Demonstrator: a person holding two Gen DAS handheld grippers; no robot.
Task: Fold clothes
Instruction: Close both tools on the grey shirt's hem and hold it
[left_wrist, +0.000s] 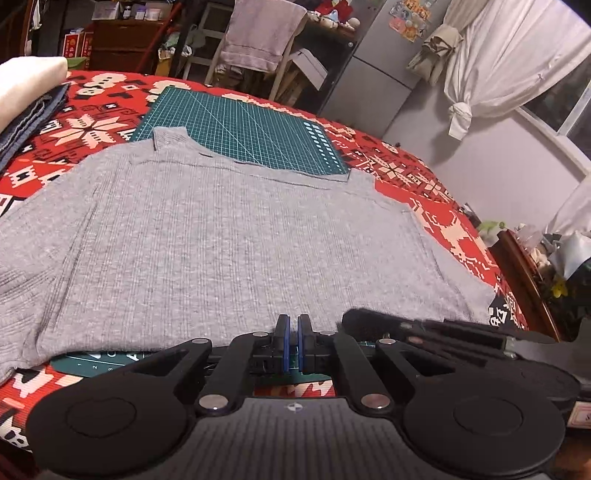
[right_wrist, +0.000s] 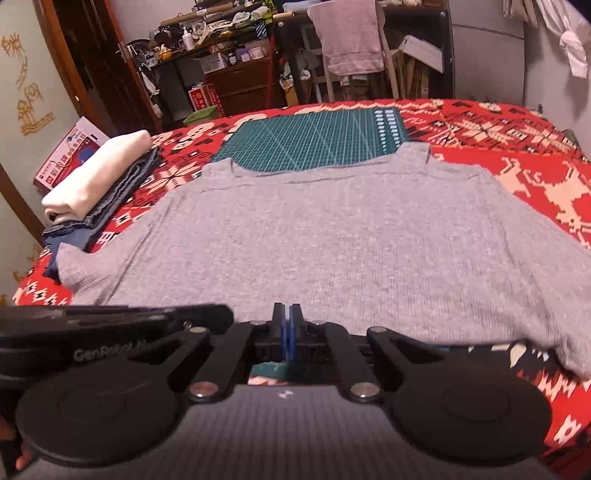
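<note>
A grey ribbed knit top (left_wrist: 229, 236) lies spread flat, neckline at the far side, over a green cutting mat (left_wrist: 240, 125) on a red patterned bed cover (left_wrist: 443, 229). My left gripper (left_wrist: 293, 321) is at the near hem, its blue pads pressed close with the hem's edge between them. In the right wrist view the same top (right_wrist: 332, 236) fills the middle. My right gripper (right_wrist: 287, 310) is shut on the near hem as well. Both grippers sit side by side along that hem. The left sleeve spreads out toward the folded stack.
A stack of folded clothes (right_wrist: 96, 173), cream on dark denim, sits at the bed's left side beside a cardboard box (right_wrist: 70, 151). A chair draped with a towel (right_wrist: 351, 37) and cluttered shelves stand beyond the bed. Dark wooden furniture (left_wrist: 524, 273) borders the right edge.
</note>
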